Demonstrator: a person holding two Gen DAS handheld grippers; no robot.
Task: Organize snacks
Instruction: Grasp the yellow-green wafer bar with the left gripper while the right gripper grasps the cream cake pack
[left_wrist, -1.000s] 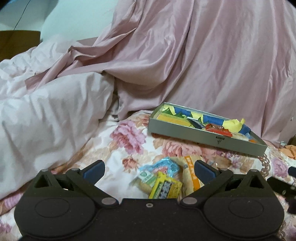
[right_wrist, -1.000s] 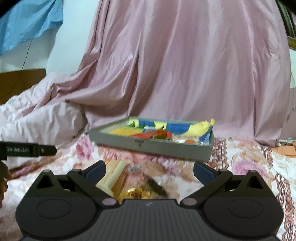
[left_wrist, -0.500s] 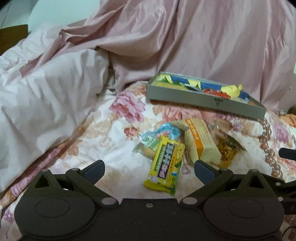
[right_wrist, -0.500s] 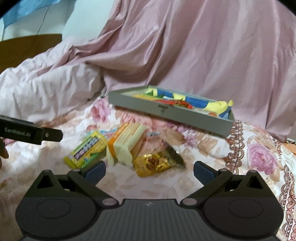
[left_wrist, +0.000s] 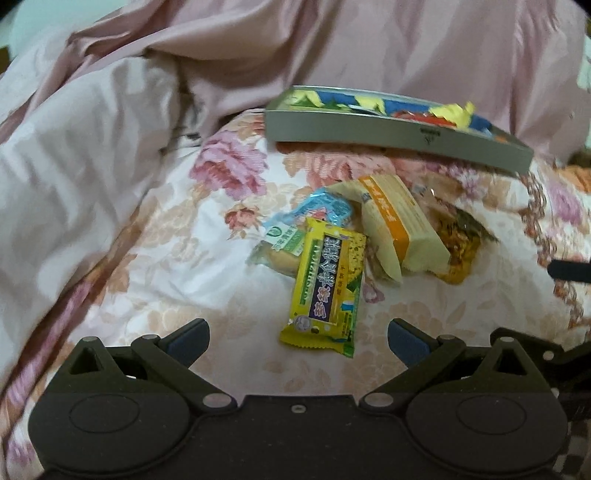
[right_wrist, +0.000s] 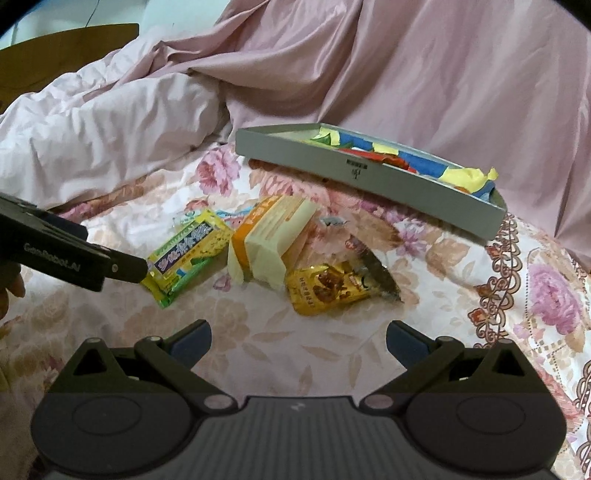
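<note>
Grey tray (left_wrist: 369, 127) on floral bed (left_wrist: 177, 266), far side, against pink sheet (left_wrist: 406, 48). Inside: bright packets, yellow, blue, red, piled loose; contents partly hidden by near wall. Snacks lie outside it, nearer: yellow bar (left_wrist: 327, 291), blue pack (left_wrist: 321, 210), cream-orange pack (left_wrist: 400, 225), gold pouch (right_wrist: 328, 288). Left gripper (left_wrist: 297, 334) and right gripper (right_wrist: 298, 336): jaws spread wide, empty, near side of the pile.
</note>
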